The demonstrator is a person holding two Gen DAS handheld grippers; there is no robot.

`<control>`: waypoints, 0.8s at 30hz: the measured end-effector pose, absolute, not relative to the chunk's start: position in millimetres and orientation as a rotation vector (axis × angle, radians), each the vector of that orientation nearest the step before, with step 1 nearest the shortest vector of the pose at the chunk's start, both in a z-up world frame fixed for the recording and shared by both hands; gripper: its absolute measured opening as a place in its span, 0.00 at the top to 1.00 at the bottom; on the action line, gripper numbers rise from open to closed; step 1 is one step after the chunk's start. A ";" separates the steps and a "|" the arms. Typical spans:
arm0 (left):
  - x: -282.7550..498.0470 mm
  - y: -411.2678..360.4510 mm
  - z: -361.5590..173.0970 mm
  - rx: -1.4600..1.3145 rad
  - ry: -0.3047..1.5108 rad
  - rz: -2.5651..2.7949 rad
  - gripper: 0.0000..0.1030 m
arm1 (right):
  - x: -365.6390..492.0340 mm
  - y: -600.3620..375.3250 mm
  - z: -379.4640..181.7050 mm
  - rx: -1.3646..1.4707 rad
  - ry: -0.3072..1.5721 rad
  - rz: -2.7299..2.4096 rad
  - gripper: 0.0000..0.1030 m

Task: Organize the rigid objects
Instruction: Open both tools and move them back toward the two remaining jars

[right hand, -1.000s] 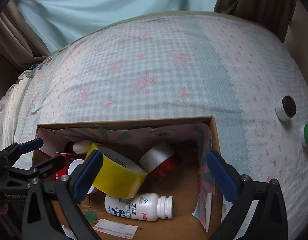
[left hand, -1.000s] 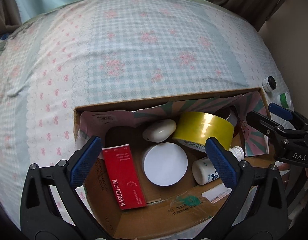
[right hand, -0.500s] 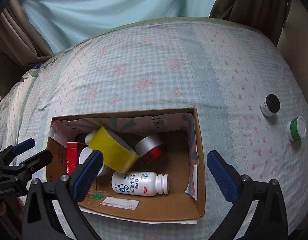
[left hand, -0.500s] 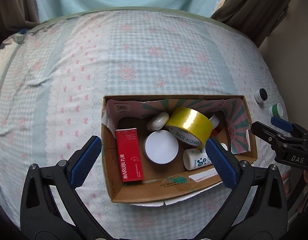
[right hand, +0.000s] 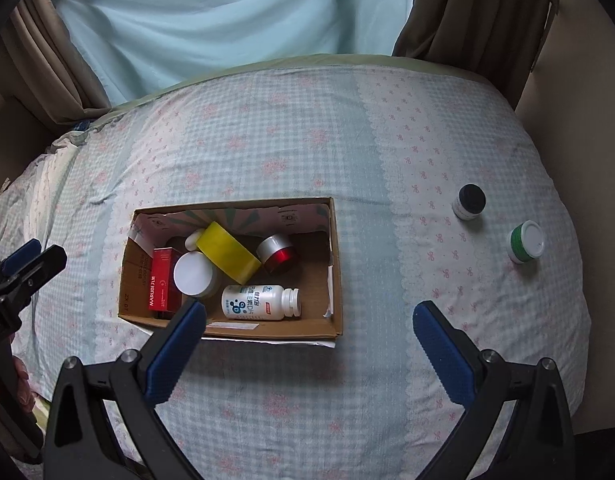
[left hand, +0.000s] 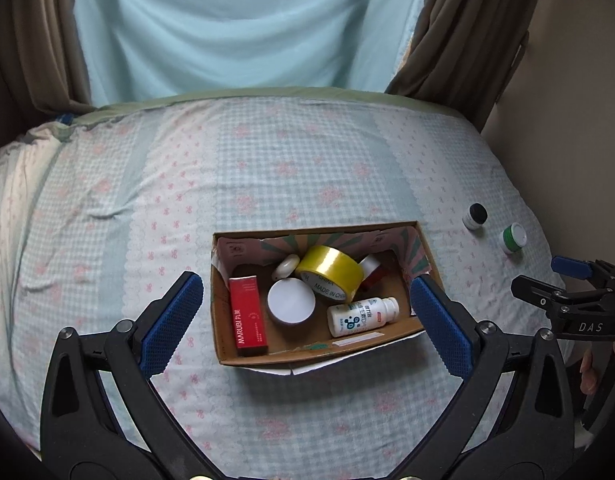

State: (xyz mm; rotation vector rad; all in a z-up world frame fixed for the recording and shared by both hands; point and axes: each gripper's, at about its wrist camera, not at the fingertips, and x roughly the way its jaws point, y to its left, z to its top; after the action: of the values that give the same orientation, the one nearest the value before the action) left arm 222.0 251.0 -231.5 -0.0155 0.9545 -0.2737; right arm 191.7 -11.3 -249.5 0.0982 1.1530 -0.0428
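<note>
A cardboard box (left hand: 427, 248) (right hand: 336, 280) sits on the bed. It holds a red carton (left hand: 247, 316) (right hand: 162, 280), a white-lidded jar (left hand: 291, 301) (right hand: 193, 274), a yellow tape roll (left hand: 331, 274) (right hand: 229, 252), a white bottle (left hand: 361, 316) (right hand: 259, 302), a small white object (left hand: 286, 266) and a red jar with silver lid (right hand: 276, 253). A black-lidded jar (left hand: 475, 216) (right hand: 469, 202) and a green-rimmed jar (left hand: 513, 237) (right hand: 526, 242) stand on the bed to the right. My left gripper (left hand: 307, 320) is open and empty, high above the box. My right gripper (right hand: 307, 344) is open and empty, right of the box's front.
The bed has a checked blue and pink floral cover (left hand: 267, 168). A pale blue curtain (left hand: 243, 28) and brown drapes (left hand: 467, 32) hang behind it. A beige wall (left hand: 579, 100) runs along the right side.
Both grippers have pulled up and back from the box, so it looks much smaller and the whole bed shows. Both stay open. The box's contents have not moved.
</note>
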 end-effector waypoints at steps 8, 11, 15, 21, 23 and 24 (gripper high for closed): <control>199.3 174.3 -192.4 0.052 0.839 -0.295 0.00 | 152.3 -80.6 -230.1 0.162 1.113 -0.148 0.00; 202.8 136.7 -184.2 0.088 0.820 -0.305 0.00 | 141.5 -116.1 -225.8 0.192 1.098 -0.186 0.00; 211.3 85.9 -179.3 0.099 0.835 -0.352 0.00 | 132.9 -160.2 -223.4 0.170 1.091 -0.238 0.00; 232.2 -0.3 -197.9 0.147 0.863 -0.433 0.00 | 121.8 -232.6 -221.7 0.207 1.032 -0.309 0.00; 242.1 -27.9 -211.6 0.148 0.885 -0.461 0.00 | 122.0 -255.4 -226.2 0.211 1.022 -0.331 0.00; 247.3 -41.4 -220.3 0.149 0.900 -0.470 0.00 | 122.6 -266.6 -230.1 0.215 1.017 -0.336 0.00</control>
State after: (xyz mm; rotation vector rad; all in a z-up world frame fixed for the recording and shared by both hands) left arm 247.3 -41.4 -220.3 0.1494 0.8995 -0.4702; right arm 122.6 -266.6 -230.1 0.2151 1.0172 -0.3357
